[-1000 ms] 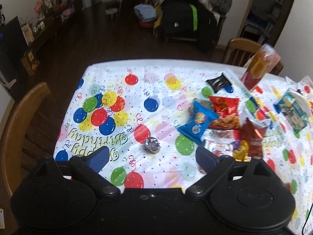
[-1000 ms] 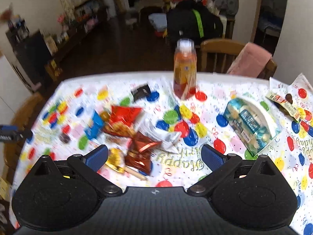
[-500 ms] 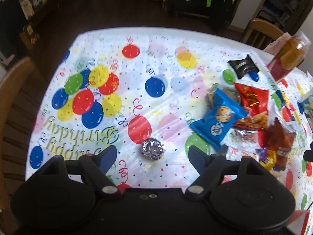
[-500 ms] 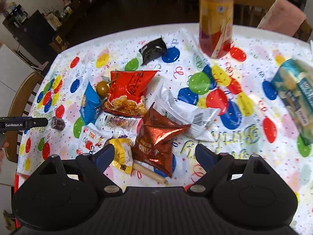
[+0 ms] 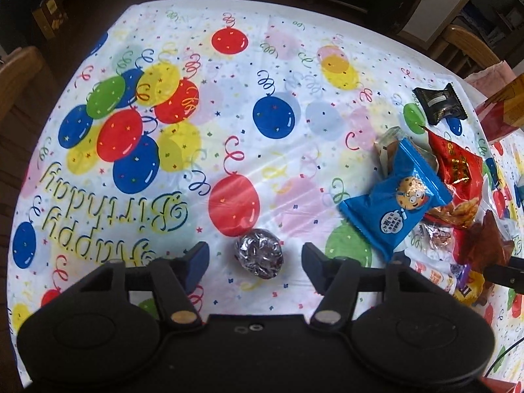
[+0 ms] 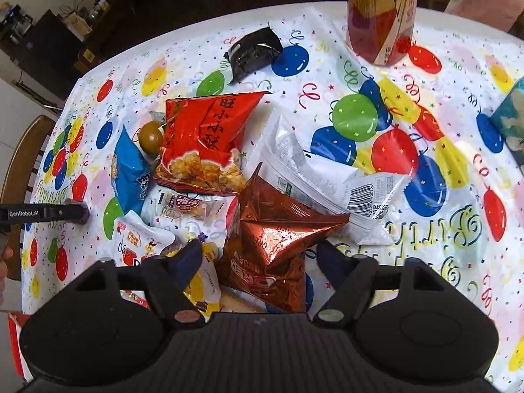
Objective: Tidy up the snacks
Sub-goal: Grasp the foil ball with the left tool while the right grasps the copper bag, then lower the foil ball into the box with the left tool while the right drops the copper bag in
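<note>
Pictured over a birthday tablecloth [image 5: 278,65] printed with balloons: the left gripper [image 5: 254,257], spread wide and empty, straddling a small foil-wrapped ball [image 5: 259,256] that sat alone between its tips, touched by neither. Seen at the same moment: the right gripper [image 6: 258,255], likewise wide open and holding nothing, poised around a copper-brown foil pouch [image 6: 275,245] at the near edge of the snack heap.

Judged light, the ball; crinkled silver wrapping, roundish, likely to roll or squirt out unless pinched squarely across its widest part. Judged puffed and crackly, the pouch; smooth and slippery metallic film, best taken across the pinched top or middle ridge, gently, given the crushable contents.

Heaped beside it: a glossy red bag [image 6: 204,144], a blue cookie packet [image 5: 398,196], a white wrapper with a barcode [image 6: 327,177], all thin, soft film. Set apart: a flat black sachet [image 6: 253,53] and a tall clear bottle [image 6: 381,16] of amber drink, rigid and clearly the heaviest item.
</note>
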`<state>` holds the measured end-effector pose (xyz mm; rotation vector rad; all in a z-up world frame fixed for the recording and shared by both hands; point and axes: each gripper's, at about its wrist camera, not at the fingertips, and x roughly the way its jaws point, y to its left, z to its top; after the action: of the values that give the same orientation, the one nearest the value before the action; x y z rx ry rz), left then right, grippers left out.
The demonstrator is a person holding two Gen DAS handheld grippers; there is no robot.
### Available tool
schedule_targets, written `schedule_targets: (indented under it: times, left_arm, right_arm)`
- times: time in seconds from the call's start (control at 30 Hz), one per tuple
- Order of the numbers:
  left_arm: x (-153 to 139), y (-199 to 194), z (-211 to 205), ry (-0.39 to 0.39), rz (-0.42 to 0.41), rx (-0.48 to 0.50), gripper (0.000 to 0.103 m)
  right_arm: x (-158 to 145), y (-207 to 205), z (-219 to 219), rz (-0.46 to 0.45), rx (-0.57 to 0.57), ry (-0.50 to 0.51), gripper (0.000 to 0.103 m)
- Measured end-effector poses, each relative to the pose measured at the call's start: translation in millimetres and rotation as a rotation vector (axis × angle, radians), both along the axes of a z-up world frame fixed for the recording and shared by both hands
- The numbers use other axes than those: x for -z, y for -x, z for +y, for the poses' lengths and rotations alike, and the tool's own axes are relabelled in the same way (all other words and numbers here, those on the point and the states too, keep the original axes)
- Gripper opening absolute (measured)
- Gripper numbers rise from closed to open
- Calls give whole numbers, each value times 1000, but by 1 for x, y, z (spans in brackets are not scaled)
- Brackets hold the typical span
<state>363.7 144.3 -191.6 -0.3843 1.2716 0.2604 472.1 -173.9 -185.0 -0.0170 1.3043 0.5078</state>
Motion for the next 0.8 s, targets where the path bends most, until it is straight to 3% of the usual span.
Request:
schedule_targets:
  times: [0.07,0.23,0.37,0.63,0.8]
  left_arm:
    - [2,0,1,11,-2,-6,54]
    - [6,0,3,43,0,-26,38]
    - [6,1,4,45,-8,-39,28]
    - [-3,5,2,16,-24,-24,27]
    - [-18,11,4,13,-48,-19,27]
  right_arm:
    - [2,-1,0,3,7,-3,70]
    - [7,0,-2,10,24,4,48]
    - [7,0,-4,15,35,1,42]
    - [-1,4,-10,-10,58,8,34]
    - [-21,8,-20,-37,66,-15,33]
